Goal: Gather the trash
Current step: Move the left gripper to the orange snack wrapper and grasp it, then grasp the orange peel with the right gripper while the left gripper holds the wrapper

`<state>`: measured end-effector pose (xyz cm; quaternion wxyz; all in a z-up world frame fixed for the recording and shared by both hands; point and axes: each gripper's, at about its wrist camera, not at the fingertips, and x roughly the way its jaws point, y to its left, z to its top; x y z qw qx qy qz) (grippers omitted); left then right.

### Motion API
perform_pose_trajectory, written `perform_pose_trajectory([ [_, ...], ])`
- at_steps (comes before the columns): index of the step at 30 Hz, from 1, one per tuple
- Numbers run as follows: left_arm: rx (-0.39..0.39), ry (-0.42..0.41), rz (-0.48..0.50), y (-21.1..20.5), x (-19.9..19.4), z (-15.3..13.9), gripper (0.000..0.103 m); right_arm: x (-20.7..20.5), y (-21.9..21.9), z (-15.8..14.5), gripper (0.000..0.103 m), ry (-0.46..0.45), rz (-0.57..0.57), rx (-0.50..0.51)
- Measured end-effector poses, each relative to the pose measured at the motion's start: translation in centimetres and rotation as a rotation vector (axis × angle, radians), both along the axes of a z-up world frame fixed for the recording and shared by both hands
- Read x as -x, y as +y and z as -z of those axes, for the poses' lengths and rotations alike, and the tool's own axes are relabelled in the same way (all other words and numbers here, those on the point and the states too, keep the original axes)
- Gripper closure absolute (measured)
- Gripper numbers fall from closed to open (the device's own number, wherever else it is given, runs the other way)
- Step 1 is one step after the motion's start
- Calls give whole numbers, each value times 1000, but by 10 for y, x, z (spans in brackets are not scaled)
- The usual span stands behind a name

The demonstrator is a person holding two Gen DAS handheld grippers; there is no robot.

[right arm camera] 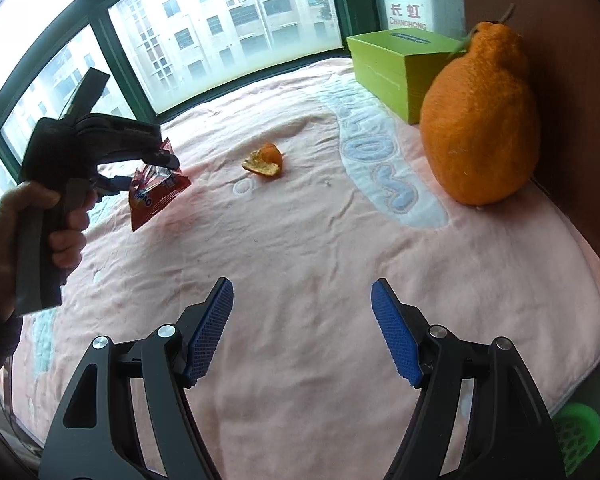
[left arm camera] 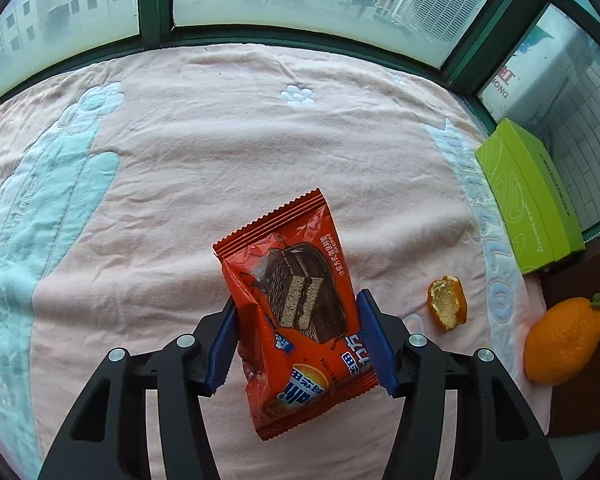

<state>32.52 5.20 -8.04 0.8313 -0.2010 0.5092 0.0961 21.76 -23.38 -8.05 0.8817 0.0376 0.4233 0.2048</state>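
Left gripper [left arm camera: 296, 344] clamped on red wrapper [left arm camera: 296, 320], held clear above pink blanket [left arm camera: 220, 140], left of peel [left arm camera: 447, 302]; right gripper [right arm camera: 302, 330] open and empty, low over blanket, nearer than peel; whole orange [right arm camera: 480, 120] standing right of peel, touching green box [right arm camera: 396, 68]; green basket [right arm camera: 578, 432] just off blanket's near right corner.
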Motion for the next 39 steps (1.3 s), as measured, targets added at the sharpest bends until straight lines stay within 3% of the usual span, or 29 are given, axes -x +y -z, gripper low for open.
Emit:
perform_pose_trajectory([
  [7,36,-24,64,19,31,-13,49,-56,43,0,32,14,-69,2],
  [15,62,-50,124,28,57,-19,49,-113,75,16,41,61,-85,22],
  [21,66,-42,159,31,70,-14,49,-134,90,30,49,66,-97,65],
  [32,75,-45,168,33,80,-11,50,-127,94,23,71,29,-84,96],
  [39,88,-59,193,22,93,-19,51,-93,74,6,74,25,-56,43],
])
